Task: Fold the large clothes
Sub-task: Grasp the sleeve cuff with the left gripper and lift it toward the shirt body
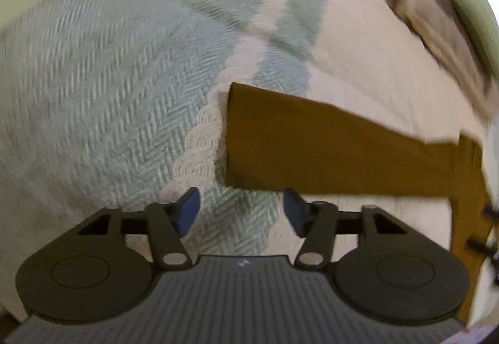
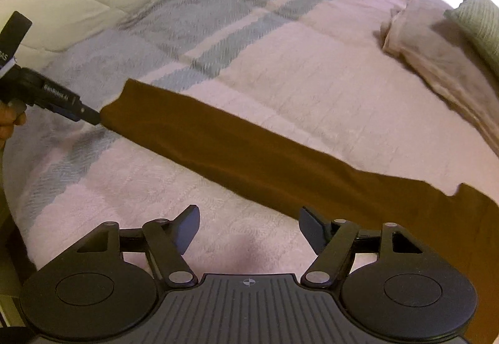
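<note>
1. The left claw (image 1: 241, 209) is open with nothing between its blue pads, hovering just short of the near end of a brown garment (image 1: 327, 150).
2. The right claw (image 2: 249, 228) is also open and empty, its right finger (image 2: 312, 227) at the garment's edge; contact is unclear.
3. The garment lies flat in a long band across the bed's blanket (image 2: 280, 63).
4. Farther off, a beige folded cloth (image 2: 436, 63) lies beside a green pillow (image 2: 477, 25).

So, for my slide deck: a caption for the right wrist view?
Open right gripper above a brown garment stretched across the bedspread; left gripper at its far end.
</note>
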`<control>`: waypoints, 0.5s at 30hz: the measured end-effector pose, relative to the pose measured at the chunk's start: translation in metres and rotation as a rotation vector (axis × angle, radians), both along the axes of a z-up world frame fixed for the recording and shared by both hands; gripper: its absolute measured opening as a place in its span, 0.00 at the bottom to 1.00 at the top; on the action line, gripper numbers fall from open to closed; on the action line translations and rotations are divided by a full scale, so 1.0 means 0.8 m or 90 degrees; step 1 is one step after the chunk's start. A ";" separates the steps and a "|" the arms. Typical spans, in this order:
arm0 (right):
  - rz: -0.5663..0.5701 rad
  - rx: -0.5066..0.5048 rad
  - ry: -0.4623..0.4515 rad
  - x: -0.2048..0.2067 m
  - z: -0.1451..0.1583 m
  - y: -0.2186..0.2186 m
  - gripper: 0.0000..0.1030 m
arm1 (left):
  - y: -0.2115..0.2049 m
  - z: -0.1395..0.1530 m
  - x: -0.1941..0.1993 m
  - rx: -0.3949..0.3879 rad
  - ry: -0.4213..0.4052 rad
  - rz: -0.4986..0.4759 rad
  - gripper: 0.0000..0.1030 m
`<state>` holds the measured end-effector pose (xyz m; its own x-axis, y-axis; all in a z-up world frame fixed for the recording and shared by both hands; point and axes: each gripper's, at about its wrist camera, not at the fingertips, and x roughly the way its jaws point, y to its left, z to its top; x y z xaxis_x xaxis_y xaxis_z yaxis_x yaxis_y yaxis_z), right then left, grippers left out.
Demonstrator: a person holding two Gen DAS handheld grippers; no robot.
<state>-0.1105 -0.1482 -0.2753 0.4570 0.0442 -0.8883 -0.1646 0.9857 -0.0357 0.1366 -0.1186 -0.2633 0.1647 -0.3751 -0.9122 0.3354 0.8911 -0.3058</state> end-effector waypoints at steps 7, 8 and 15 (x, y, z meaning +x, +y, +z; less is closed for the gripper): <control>-0.058 -0.019 0.010 0.011 -0.025 -0.031 0.66 | 0.013 -0.042 0.009 -0.100 0.055 0.152 0.38; -0.066 -0.025 0.011 0.012 -0.028 -0.037 0.66 | 0.015 -0.045 0.009 -0.116 0.057 0.174 0.35; -0.137 -0.030 0.009 -0.002 -0.010 -0.074 0.66 | 0.012 -0.016 -0.004 -0.129 0.027 0.217 0.04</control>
